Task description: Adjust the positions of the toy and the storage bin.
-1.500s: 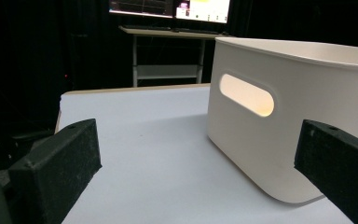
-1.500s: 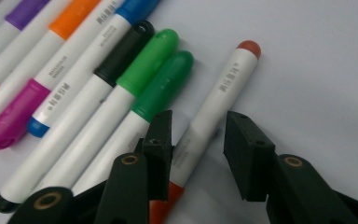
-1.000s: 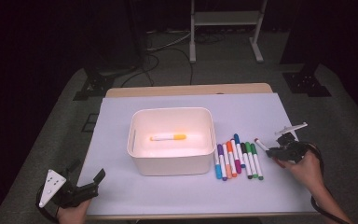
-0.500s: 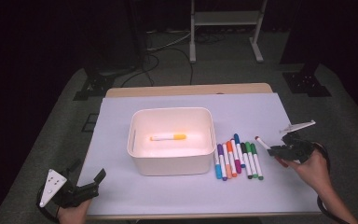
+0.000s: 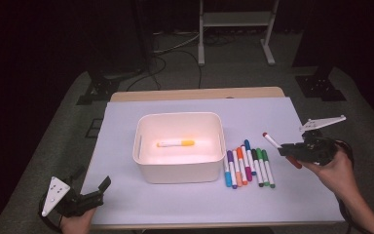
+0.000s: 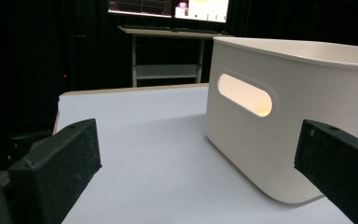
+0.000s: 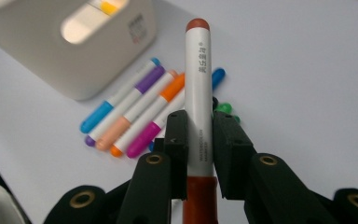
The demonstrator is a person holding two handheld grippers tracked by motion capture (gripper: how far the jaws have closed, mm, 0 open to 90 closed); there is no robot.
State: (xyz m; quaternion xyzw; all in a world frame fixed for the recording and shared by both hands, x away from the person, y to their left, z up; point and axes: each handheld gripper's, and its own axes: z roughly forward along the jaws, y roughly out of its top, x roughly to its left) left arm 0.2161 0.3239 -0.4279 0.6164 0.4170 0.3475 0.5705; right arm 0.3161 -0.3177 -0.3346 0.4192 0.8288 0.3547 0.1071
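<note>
Left tool (image 5: 93,192) resting low at the desk's (image 5: 126,117) near-left corner, jaws spread wide, nothing between them. Middle: white bin (image 5: 214,124) with 1 orange-capped marker (image 5: 175,143) inside. Just right of bin, loose markers (image 5: 248,165) lying side by side. Far right: right tool (image 5: 286,149) lifted above the desk, clenched on a red marker (image 7: 199,93), cap jutting forward.

Bare mat (image 5: 126,122) (left of bin (image 5: 148,168))
</note>
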